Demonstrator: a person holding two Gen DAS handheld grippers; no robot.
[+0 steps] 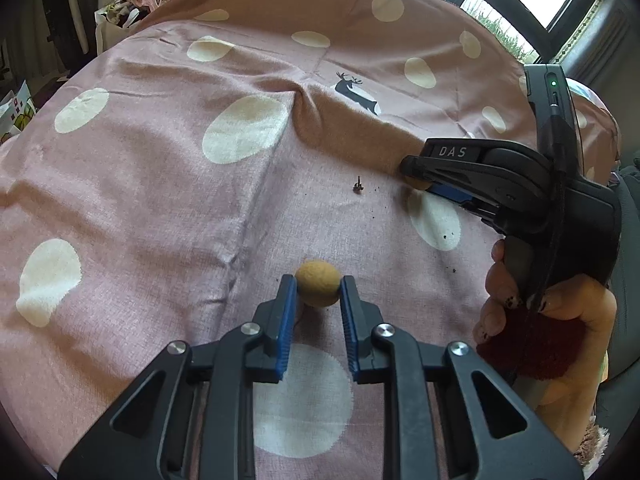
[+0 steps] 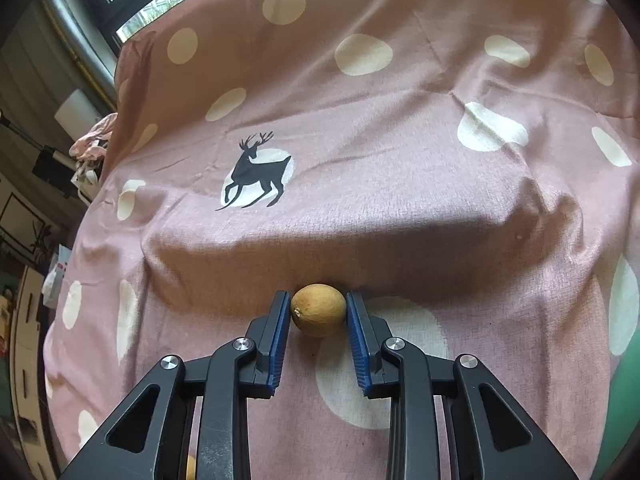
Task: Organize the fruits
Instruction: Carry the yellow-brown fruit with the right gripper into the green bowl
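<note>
Pink cotton with cream dots covers the whole bed [image 1: 168,208], and on it I have one small tan fruit in each gripper. The left gripper [image 1: 319,286] is closed on a round, matte fruit [image 1: 318,282], blue pads pressed against both its sides, low over the sheet near a cream dot. The right gripper [image 2: 318,308] is clamped on a second fruit [image 2: 318,310], a smoother oval one with a stem nub on its left end, sitting just in front of a raised fold in the sheet. From the left camera I can see the right gripper [image 1: 414,178] out to the side, held in a hand [image 1: 540,312], with a sliver of its fruit showing at its tips.

I judge both grasps as made and the lift or carry as the step in hand. To do it well I would keep the squeeze steady and light, since these look like thin-skinned fruits that roll easily, and raise each one straight off the cloth before moving sideways so the sheet does not drag along.

For room: the fold ahead of the right gripper is the nearest obstacle, and I would clear it by rising first. The middle of the bed between the two grippers is open, apart from a small dark stem and crumbs [image 1: 359,187]. I see no bowl or tray in either view.
</note>
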